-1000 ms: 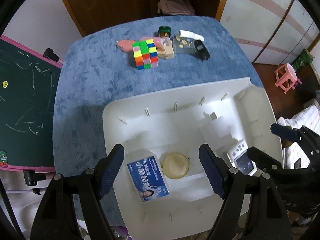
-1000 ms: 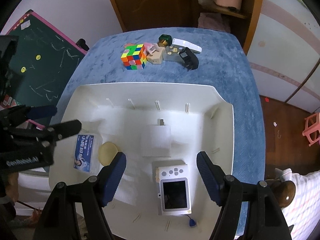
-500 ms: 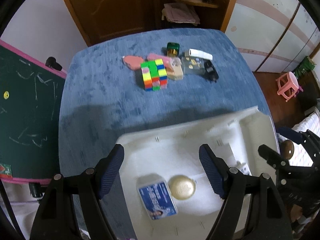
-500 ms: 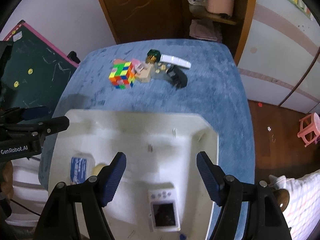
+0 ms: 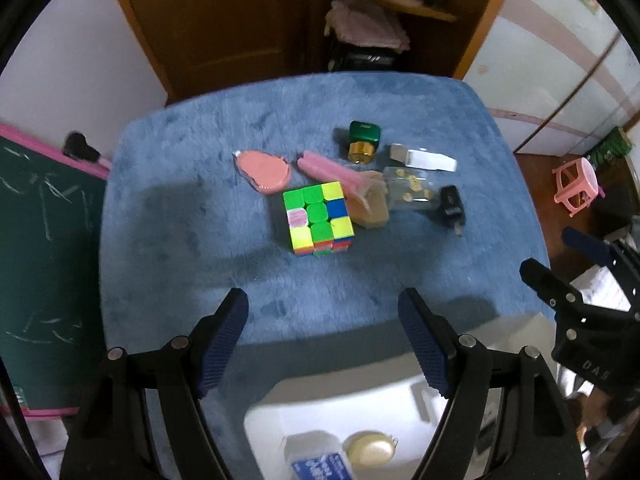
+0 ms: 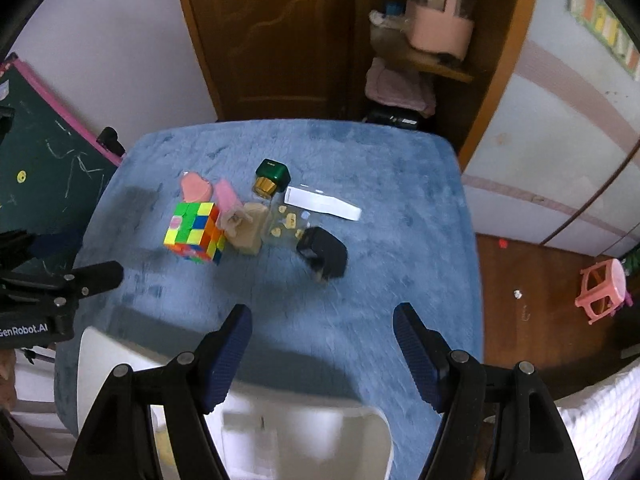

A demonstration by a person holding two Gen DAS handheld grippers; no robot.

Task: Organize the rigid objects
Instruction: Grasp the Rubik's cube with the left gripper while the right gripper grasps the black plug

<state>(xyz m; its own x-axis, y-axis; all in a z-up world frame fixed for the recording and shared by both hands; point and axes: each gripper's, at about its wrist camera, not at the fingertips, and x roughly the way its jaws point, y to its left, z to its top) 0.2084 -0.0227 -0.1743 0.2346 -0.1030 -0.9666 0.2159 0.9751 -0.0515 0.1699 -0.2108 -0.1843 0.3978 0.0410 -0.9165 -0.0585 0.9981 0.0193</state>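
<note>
A colourful puzzle cube (image 5: pixel 319 219) (image 6: pixel 196 232) sits mid-table on the blue cloth among a green-capped gold bottle (image 5: pixel 363 143) (image 6: pixel 272 179), a black charger plug (image 5: pixel 451 208) (image 6: pixel 323 257), a beige block (image 5: pixel 370 204) (image 6: pixel 250 229), pink items (image 5: pixel 264 169) and a white strip (image 5: pixel 426 159) (image 6: pixel 322 203). My left gripper (image 5: pixel 323 344) is open and empty, above the near table edge. My right gripper (image 6: pixel 322 350) is open and empty, short of the plug. A white tray (image 5: pixel 320 400) (image 6: pixel 304 436) lies below both, holding a blue-labelled box (image 5: pixel 320 465) and a round gold compact (image 5: pixel 370 450).
A clear packet of small gold pieces (image 5: pixel 412 192) (image 6: pixel 290 222) lies beside the beige block. A green chalkboard (image 5: pixel 36 248) stands at the left. A wooden door (image 6: pixel 280 32) and shelves are behind the table. A pink stool (image 6: pixel 602 290) stands on the floor at the right.
Both grippers have pulled up and tilted forward from over the tray toward the objects mid-table. The tray has slid to the bottom of both views. Both stay open.
</note>
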